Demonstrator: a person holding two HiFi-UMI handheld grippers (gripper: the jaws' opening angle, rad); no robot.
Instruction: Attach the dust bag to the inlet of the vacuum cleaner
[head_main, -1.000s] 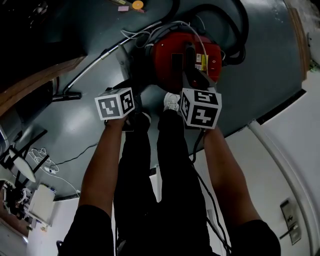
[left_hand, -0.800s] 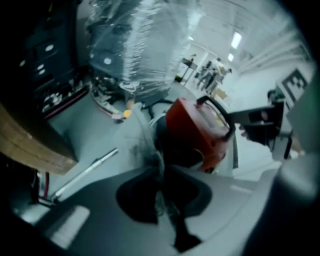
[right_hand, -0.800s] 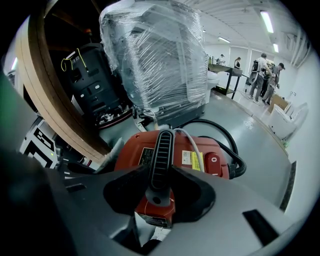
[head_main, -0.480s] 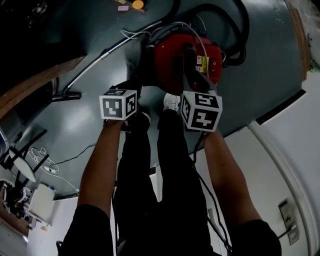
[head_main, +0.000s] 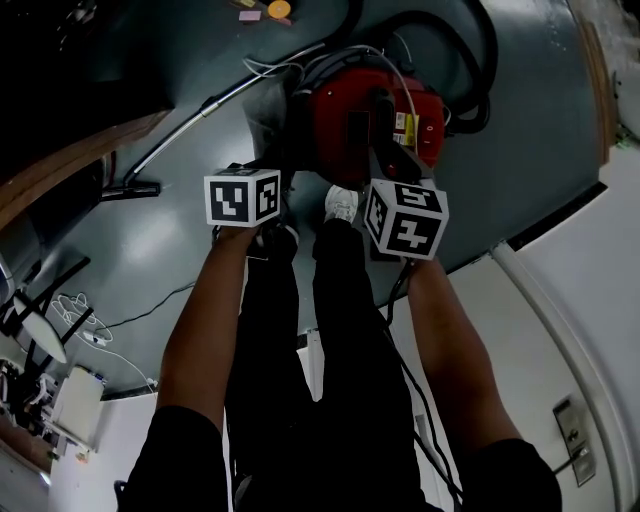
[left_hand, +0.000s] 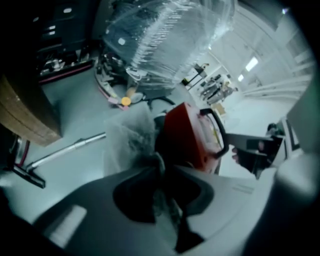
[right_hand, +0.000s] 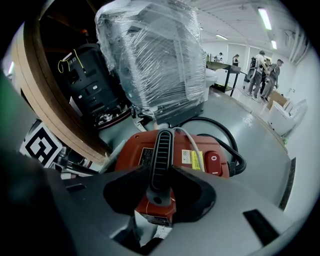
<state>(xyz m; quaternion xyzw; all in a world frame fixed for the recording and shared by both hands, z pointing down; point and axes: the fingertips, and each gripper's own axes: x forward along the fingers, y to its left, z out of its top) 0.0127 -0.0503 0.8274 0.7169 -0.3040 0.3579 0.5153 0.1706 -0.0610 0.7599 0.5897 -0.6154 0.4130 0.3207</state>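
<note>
The red vacuum cleaner (head_main: 370, 115) stands on the grey floor just ahead of my feet. In the right gripper view my right gripper (right_hand: 160, 176) is shut on its black ribbed carry handle (right_hand: 161, 150), above the red body (right_hand: 202, 152). In the left gripper view my left gripper (left_hand: 163, 172) is shut on a fold of the grey, fuzzy dust bag (left_hand: 131, 137), which hangs against the left side of the vacuum cleaner (left_hand: 187, 132). The inlet itself is hidden. Both marker cubes (head_main: 243, 198) (head_main: 405, 218) cover the jaws in the head view.
A metal wand tube (head_main: 200, 112) lies on the floor to the left, with a floor nozzle (left_hand: 27, 175) beside it. A black hose (head_main: 472, 70) loops behind the vacuum. A shrink-wrapped machine (right_hand: 150, 60) and a round wooden edge (right_hand: 50, 95) stand beyond. My shoe (head_main: 343, 205) is near the vacuum.
The left gripper's cube has shifted slightly right and up and rolled a little. The right gripper has kept its hold on the handle without moving.
</note>
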